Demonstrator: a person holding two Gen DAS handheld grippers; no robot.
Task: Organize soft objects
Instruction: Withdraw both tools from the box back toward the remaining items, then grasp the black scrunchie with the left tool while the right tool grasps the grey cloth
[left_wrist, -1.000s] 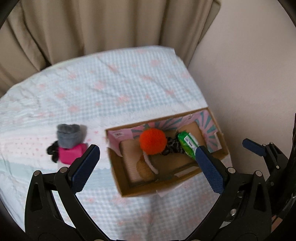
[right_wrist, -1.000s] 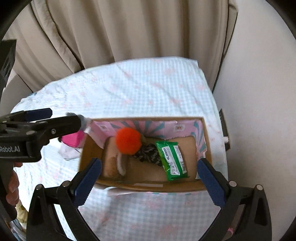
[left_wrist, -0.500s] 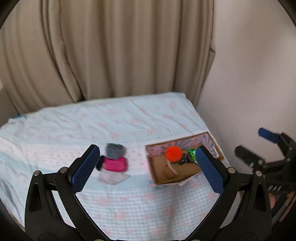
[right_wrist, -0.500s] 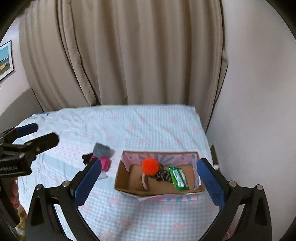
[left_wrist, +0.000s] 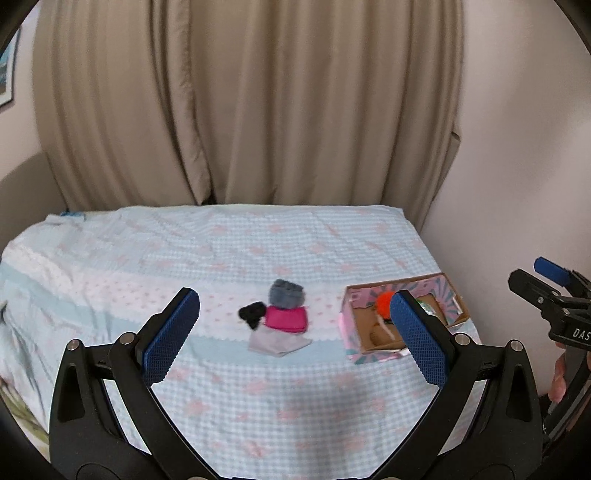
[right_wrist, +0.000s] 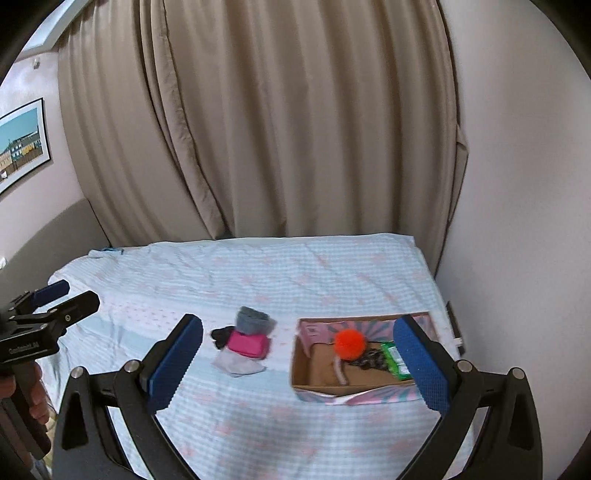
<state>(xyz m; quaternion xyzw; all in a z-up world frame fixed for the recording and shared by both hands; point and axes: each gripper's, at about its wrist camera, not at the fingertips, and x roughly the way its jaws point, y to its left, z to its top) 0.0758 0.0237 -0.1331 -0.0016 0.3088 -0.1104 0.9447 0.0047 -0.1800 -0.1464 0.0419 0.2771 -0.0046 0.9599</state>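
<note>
A pink-sided cardboard box (right_wrist: 369, 389) (left_wrist: 349, 325) lies on the bed at the right. In it are an orange pom-pom (right_wrist: 349, 343) (left_wrist: 384, 303), a green packet (right_wrist: 396, 360) and a dark patterned item (right_wrist: 371, 360). Left of the box lies a small pile: a grey roll (right_wrist: 253, 319) (left_wrist: 286, 293), a magenta pouch (right_wrist: 246, 344) (left_wrist: 286, 318), a black item (right_wrist: 221, 336) (left_wrist: 251, 313) and a pale cloth (right_wrist: 238, 366) (left_wrist: 279, 342). My left gripper (left_wrist: 295, 339) and right gripper (right_wrist: 303, 369) are both open and empty, held high and well back from the bed.
The bed carries a light blue checked sheet (left_wrist: 258, 254) with pink marks. Beige curtains (right_wrist: 277, 129) hang behind it and a pale wall (right_wrist: 517, 184) runs along its right side. A framed picture (right_wrist: 22, 144) hangs at the left.
Both grippers have pulled up and back from just above the box, so the whole bed shows. The box and the pile have not moved.
</note>
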